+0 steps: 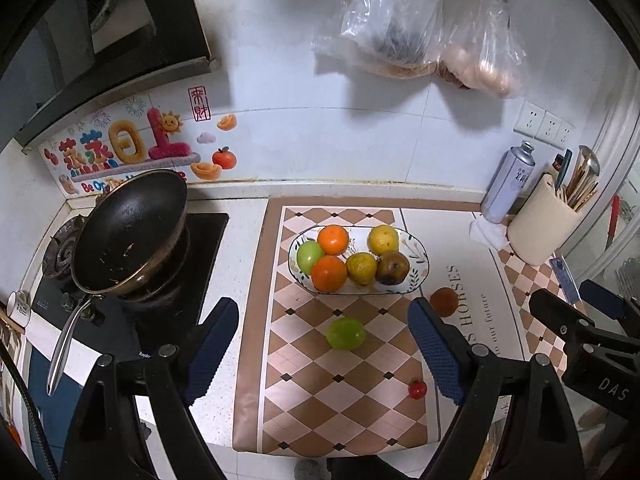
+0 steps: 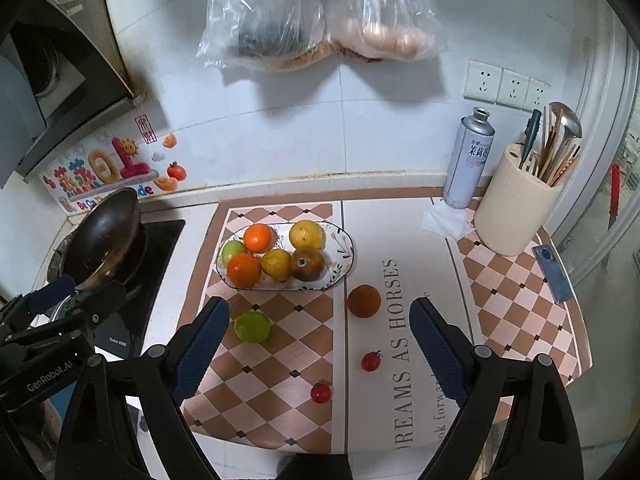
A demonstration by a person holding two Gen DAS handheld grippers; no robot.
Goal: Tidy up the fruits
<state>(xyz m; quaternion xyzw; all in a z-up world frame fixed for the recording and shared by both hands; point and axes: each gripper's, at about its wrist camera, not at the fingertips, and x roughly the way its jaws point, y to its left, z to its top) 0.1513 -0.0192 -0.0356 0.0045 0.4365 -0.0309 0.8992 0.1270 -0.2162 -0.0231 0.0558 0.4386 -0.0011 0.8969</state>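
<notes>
This is a home kitchen. A black frying pan (image 1: 128,232) sits on a gas stove (image 1: 60,252) by a white tiled wall (image 1: 320,128). A pot of chopsticks and spoons (image 2: 520,204) stands on the counter. Bags of food (image 2: 316,20) hang above, near wall sockets (image 2: 506,86). A plate of fruit (image 2: 344,258) rests on a checkered mat (image 2: 276,364).
</notes>
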